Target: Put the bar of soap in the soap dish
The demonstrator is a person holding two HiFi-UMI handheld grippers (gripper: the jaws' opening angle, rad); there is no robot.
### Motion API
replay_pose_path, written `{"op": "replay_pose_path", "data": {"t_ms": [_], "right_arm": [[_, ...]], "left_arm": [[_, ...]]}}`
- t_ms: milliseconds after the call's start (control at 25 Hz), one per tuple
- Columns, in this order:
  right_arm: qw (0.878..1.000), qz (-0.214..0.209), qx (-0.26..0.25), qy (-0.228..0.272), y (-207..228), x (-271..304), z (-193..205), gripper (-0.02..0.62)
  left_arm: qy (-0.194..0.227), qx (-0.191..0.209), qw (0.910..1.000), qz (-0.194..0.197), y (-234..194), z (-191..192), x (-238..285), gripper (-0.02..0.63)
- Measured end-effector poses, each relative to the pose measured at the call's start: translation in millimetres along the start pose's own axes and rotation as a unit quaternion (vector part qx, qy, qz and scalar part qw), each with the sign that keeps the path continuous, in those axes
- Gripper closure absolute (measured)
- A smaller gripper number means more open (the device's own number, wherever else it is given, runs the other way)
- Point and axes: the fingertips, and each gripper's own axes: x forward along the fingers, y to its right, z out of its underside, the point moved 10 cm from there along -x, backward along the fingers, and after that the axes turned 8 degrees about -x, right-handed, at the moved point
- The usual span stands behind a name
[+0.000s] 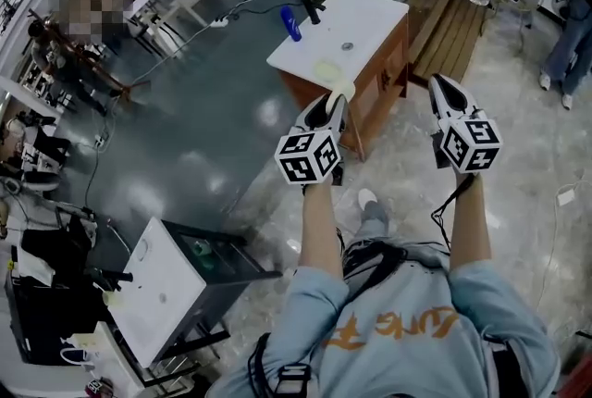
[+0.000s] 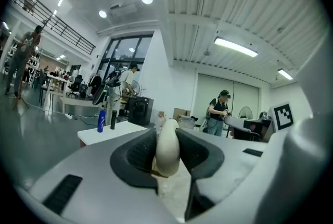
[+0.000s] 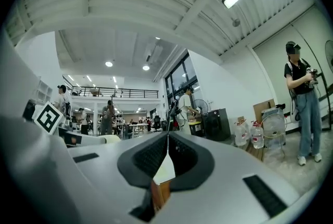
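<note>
Holding the bar of soap (image 2: 167, 149) upright between its dark pads, our left hand-held gripper (image 2: 167, 137) is clamped on the pale bar from both sides. In the head view that left hand-held gripper (image 1: 331, 105) points toward a white-topped desk (image 1: 370, 17), and the cream bar of soap (image 1: 341, 90) sticks out past its tips. The soap is in the air, close to the desk's near edge and not resting on anything.

Our right hand-held gripper (image 1: 444, 91) is beside the left one and well apart from it, over the floor to the right of the desk. Its own view shows the right hand-held gripper (image 3: 167, 145) with the pads pressed together at the tips and nothing between them.

On the desk we see a blue bottle (image 1: 291, 23) at the far side. A small grey round thing (image 1: 347, 45) sits near the middle. A pale oval thing (image 1: 326, 69) lies close to the near edge, and we cannot tell whether it is the soap dish. The left gripper view shows the blue bottle (image 2: 101, 121) upright with a dark bottle (image 2: 113, 119) just beside it.

A standing person (image 3: 299, 108) is off to the right, with water jugs (image 3: 247, 134) near them on the floor.
</note>
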Motion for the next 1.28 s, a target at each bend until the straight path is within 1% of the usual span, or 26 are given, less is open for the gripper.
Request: {"op": "replay_pose_path", "data": {"t_ms": [120, 320, 440, 520, 720, 880, 1160, 1280], "right_arm": [[1.000, -0.007, -0.002, -0.027, -2, 26, 18, 0.566], [0.998, -0.016, 0.011, -0.055, -1, 68, 37, 0.566], [0.996, -0.029, 0.016, -0.079, -1, 95, 52, 0.566], [0.995, -0.035, 0.022, -0.095, -2, 114, 64, 0.566], [0.989, -0.065, 0.018, -0.128, -11, 177, 89, 0.566], [0.982, -0.090, 0.001, -0.169, -9, 223, 104, 0.566], [0.974, -0.106, -0.013, -0.200, -12, 312, 121, 0.566], [0.971, -0.110, -0.012, -0.211, -12, 339, 130, 0.566]], "left_arm": [[-0.009, -0.024, 0.9996, -0.008, -24, 7, 16, 0.476], [-0.025, -0.063, 0.9976, -0.016, -59, 19, 43, 0.476], [-0.022, -0.105, 0.9941, -0.015, -79, 25, 58, 0.477], [-0.023, -0.126, 0.9917, -0.014, -95, 29, 68, 0.477], [-0.016, -0.152, 0.9875, -0.039, -146, 31, 95, 0.477], [-0.019, -0.193, 0.9794, -0.057, -180, 45, 120, 0.477], [-0.033, -0.219, 0.9727, -0.069, -249, 42, 176, 0.477], [-0.049, -0.221, 0.9715, -0.069, -268, 43, 196, 0.476]]}}
